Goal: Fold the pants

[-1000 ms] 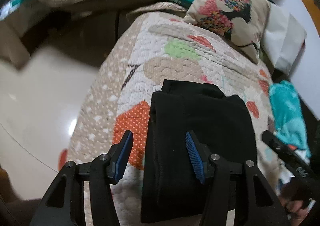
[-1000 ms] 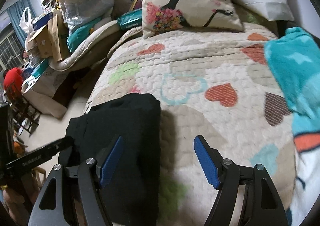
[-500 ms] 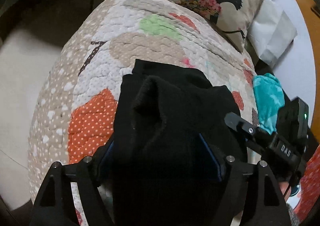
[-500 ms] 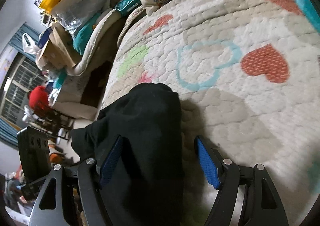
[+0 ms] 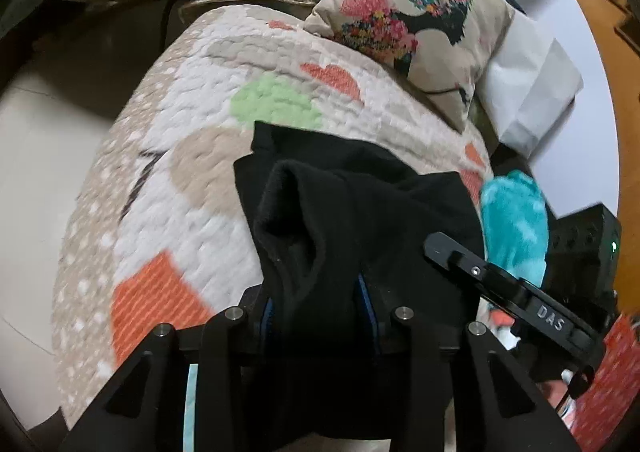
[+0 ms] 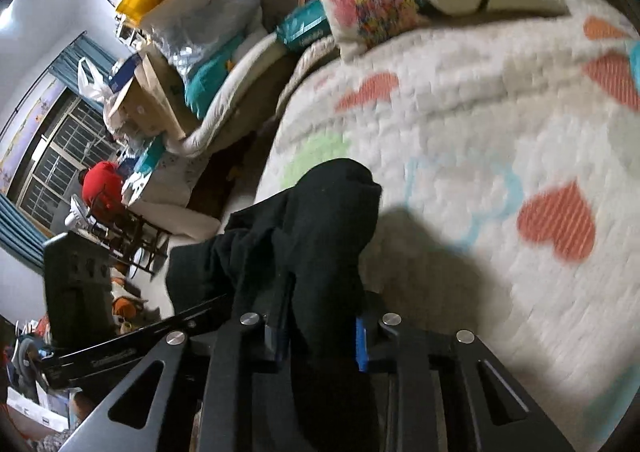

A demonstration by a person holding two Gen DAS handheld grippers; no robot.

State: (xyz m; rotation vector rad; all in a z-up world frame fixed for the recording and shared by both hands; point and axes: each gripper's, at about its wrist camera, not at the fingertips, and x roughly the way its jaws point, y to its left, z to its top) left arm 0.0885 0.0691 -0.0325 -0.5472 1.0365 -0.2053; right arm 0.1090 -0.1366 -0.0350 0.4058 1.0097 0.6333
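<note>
The black pants (image 5: 360, 211) lie folded on a quilted bedspread with heart patches (image 5: 192, 155). My left gripper (image 5: 318, 310) is shut on the near edge of the pants, which bunch up between its blue pads. My right gripper (image 6: 320, 332) is shut on the pants (image 6: 320, 228) too and lifts that edge off the bed. The right gripper also shows in the left wrist view (image 5: 504, 284), at the pants' right side. The left gripper shows in the right wrist view (image 6: 120, 352) at lower left.
A printed cushion (image 5: 416, 19) and a white pillow (image 5: 528, 71) lie at the bed's far end. A teal cloth (image 5: 512, 228) lies right of the pants. Piled bags and boxes (image 6: 176, 51) stand beside the bed. The floor (image 5: 40, 155) lies left of the bed.
Both grippers moved onto the near edge of the pants and closed on it. The gripped edge has risen off the bed and bunched up.
</note>
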